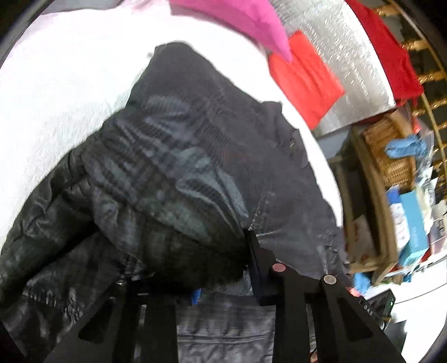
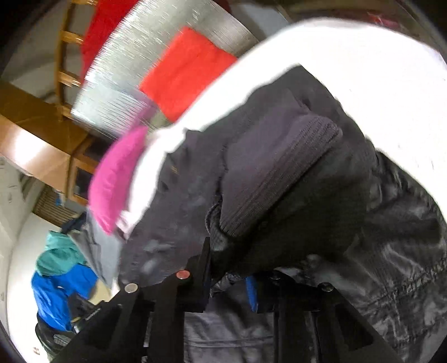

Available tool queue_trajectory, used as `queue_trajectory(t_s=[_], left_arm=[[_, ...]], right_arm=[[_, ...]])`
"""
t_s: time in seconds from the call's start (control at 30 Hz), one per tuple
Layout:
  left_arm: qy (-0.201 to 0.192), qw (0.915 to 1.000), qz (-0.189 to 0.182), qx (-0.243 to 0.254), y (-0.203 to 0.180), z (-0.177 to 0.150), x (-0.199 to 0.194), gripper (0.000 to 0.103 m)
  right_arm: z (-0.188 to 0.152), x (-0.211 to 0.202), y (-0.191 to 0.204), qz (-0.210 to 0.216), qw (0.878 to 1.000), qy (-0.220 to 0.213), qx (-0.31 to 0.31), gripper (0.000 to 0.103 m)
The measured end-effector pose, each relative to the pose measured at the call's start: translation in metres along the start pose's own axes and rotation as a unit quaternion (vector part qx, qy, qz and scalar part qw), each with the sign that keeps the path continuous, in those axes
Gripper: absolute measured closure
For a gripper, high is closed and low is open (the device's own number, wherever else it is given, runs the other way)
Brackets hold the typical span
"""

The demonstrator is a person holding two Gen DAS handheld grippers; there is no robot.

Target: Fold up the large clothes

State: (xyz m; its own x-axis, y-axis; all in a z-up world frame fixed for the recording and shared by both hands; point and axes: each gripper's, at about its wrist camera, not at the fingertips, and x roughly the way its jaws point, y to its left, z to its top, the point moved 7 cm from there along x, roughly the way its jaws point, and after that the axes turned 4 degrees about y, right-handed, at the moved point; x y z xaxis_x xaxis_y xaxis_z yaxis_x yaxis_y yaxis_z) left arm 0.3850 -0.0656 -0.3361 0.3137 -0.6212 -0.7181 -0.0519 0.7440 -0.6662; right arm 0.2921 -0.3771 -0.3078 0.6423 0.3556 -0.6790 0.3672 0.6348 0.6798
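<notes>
A large dark grey-black jacket (image 1: 178,167) with a shiny quilted lining lies bunched on a white surface (image 1: 56,92). My left gripper (image 1: 223,268) is shut on a fold of the jacket, which fills the space between its fingers. In the right wrist view the same jacket (image 2: 279,173) shows a ribbed knit cuff (image 2: 282,178). My right gripper (image 2: 232,268) is shut on jacket fabric just below that cuff. Both views are blurred by motion.
A pink cloth (image 1: 245,19) and an orange-red cloth (image 1: 304,81) lie at the far edge, near a silver mat (image 1: 349,55). A wicker basket (image 1: 391,150) and boxes stand off to the right. A blue-teal garment (image 2: 61,282) lies at the left.
</notes>
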Motion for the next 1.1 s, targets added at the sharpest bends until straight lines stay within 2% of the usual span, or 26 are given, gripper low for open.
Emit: queue_trajectory(t_s=[0.07,0.17,0.2,0.23,0.27,0.3,0.33,0.4,0.47,0.5,0.57,0.6,0.67,0.77,0.83,0.93,0.97,1.0,1.07,1.1], left_arm=[[0.015,0.9998,-0.007,-0.014,0.005,0.002,0.005,0.07],[0.035,0.9993,-0.006,-0.011,0.004,-0.001,-0.006,0.065],[0.037,0.9993,-0.005,0.0,0.003,-0.003,-0.011,0.06],[0.041,0.9991,-0.001,0.012,0.001,-0.007,-0.013,0.05],[0.048,0.9984,0.004,0.028,-0.001,-0.011,-0.019,0.046],[0.054,0.9977,0.002,0.042,-0.003,-0.014,-0.023,0.043],[0.057,0.9967,-0.005,0.058,-0.005,-0.017,-0.031,0.043],[0.052,0.9932,-0.01,0.104,-0.014,-0.018,-0.048,0.042],[0.037,0.9879,-0.016,0.15,-0.023,-0.015,-0.066,0.039],[0.028,0.9872,-0.019,0.156,-0.023,-0.012,-0.072,0.037],[-0.014,0.9891,-0.012,0.146,-0.017,0.008,-0.085,0.03],[-0.028,0.9903,0.001,0.136,-0.011,0.017,-0.087,0.026],[-0.06,0.9912,0.063,0.1,0.012,0.041,-0.084,0.026],[-0.065,0.9886,0.12,0.063,0.038,0.062,-0.072,0.026],[-0.064,0.989,0.125,0.047,0.044,0.069,-0.064,0.026],[-0.037,0.9888,0.136,0.049,0.047,0.071,-0.04,0.026],[-0.028,0.988,0.143,0.051,0.048,0.07,-0.034,0.026],[-0.027,0.9875,0.145,0.056,0.047,0.069,-0.03,0.026],[-0.036,0.9861,0.148,0.066,0.041,0.073,-0.03,0.037],[-0.04,0.986,0.145,0.071,0.04,0.075,-0.032,0.047]], right_arm=[[-0.003,0.011,-0.009,-0.005,1.0,0.027,0.012,0.081],[-0.002,-0.004,-0.003,0.011,0.999,0.036,0.012,0.075],[-0.002,-0.01,-0.001,0.011,0.999,0.038,0.009,0.07],[-0.002,-0.02,0.0,0.011,0.999,0.04,0.003,0.067],[-0.002,-0.03,0.0,0.013,0.999,0.039,-0.002,0.06],[-0.002,-0.041,0.001,0.017,0.999,0.037,-0.008,0.048],[-0.001,-0.051,0.001,0.022,0.999,0.033,-0.011,0.043],[0.004,-0.073,0.001,0.032,0.999,0.013,-0.02,0.038],[0.015,-0.099,-0.003,0.021,0.999,-0.023,-0.028,0.032],[0.02,-0.106,-0.004,0.01,0.999,-0.038,-0.03,0.026],[0.036,-0.113,-0.008,-0.03,0.997,-0.058,-0.041,0.023],[0.043,-0.11,-0.011,-0.048,0.996,-0.055,-0.051,0.023],[0.059,-0.097,-0.021,-0.102,0.991,-0.052,-0.068,0.023],[0.072,-0.069,-0.032,-0.131,0.988,-0.033,-0.075,0.023],[0.073,-0.048,-0.038,-0.133,0.988,-0.006,-0.073,0.023],[0.067,-0.018,-0.046,-0.125,0.99,0.036,-0.06,0.024],[0.065,-0.014,-0.045,-0.128,0.989,0.038,-0.065,0.028],[0.064,-0.012,-0.044,-0.136,0.988,0.032,-0.073,0.041],[0.063,-0.013,-0.035,-0.149,0.983,0.018,-0.106,0.056],[0.063,-0.016,-0.03,-0.153,0.982,0.009,-0.113,0.06]])
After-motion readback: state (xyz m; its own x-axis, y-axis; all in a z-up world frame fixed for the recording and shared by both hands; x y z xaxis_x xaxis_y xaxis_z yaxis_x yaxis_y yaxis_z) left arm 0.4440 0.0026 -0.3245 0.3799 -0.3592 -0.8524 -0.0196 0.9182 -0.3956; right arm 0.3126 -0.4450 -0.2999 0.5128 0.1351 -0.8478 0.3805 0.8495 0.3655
